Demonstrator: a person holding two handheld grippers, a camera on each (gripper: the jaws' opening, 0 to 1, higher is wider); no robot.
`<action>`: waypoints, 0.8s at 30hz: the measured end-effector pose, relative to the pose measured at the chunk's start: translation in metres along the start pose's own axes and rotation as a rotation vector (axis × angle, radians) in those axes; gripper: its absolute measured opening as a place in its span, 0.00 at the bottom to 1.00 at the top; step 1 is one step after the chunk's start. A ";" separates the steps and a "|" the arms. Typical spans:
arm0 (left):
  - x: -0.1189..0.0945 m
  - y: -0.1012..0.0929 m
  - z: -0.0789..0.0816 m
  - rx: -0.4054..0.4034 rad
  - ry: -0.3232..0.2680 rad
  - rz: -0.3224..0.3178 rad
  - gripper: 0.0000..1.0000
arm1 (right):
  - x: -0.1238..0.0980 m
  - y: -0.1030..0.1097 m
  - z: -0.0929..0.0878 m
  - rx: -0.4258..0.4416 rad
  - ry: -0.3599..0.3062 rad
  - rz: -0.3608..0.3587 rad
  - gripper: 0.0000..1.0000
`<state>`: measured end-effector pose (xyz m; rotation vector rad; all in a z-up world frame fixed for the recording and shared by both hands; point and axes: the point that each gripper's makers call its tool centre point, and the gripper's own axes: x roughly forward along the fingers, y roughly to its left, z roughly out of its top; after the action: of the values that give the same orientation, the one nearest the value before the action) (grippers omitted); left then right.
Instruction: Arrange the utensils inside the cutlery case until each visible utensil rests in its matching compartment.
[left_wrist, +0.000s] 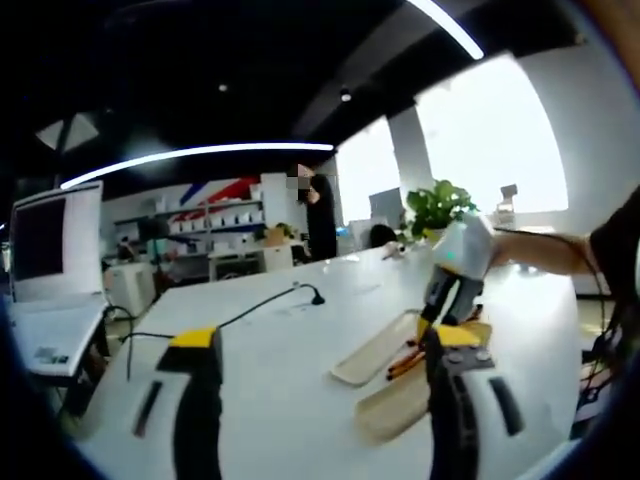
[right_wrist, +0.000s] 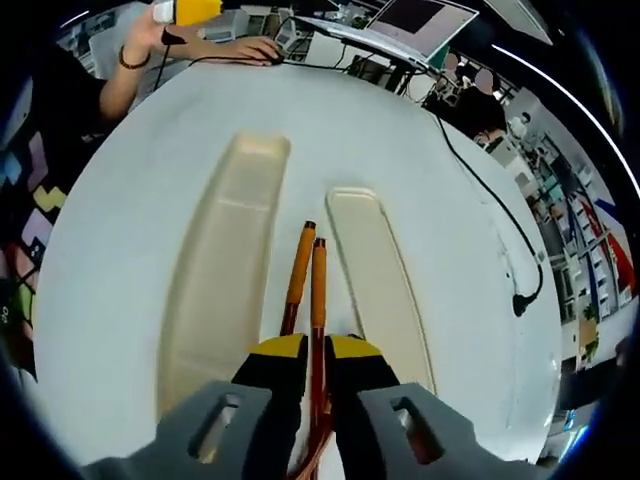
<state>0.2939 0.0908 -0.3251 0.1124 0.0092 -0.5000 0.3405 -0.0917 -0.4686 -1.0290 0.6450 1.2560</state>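
Two orange-handled utensils (right_wrist: 300, 262) with copper-coloured stems lie side by side on the white table (right_wrist: 470, 330), in the gap between two long cream trays of the cutlery case (right_wrist: 222, 270). My right gripper (right_wrist: 315, 352) is low over them, its yellow-tipped jaws shut on the stem of the right-hand utensil (right_wrist: 318, 285). The left gripper view shows that gripper (left_wrist: 432, 325) from afar, tips down at the trays (left_wrist: 372, 352) and the orange utensils (left_wrist: 405, 362). My left gripper (left_wrist: 322, 345) is held wide open above the table, away from the trays, with nothing between its jaws.
A black cable (right_wrist: 490, 215) runs across the table to a plug (right_wrist: 519, 304). A person's hand (right_wrist: 245, 47) rests at the far edge. A laptop (left_wrist: 55, 250), a potted plant (left_wrist: 437, 208) and shelves stand beyond the table.
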 end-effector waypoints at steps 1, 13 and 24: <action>0.000 0.000 0.000 0.000 0.001 0.001 0.88 | 0.001 0.000 0.000 0.004 0.006 0.011 0.05; 0.002 -0.002 -0.004 0.012 0.016 -0.003 0.88 | 0.004 -0.002 -0.001 0.066 -0.056 0.091 0.03; 0.002 -0.001 -0.004 0.006 0.014 0.001 0.88 | 0.004 -0.002 0.000 0.084 -0.070 0.067 0.03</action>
<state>0.2952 0.0898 -0.3291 0.1217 0.0210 -0.4979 0.3430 -0.0898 -0.4716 -0.8968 0.6777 1.3063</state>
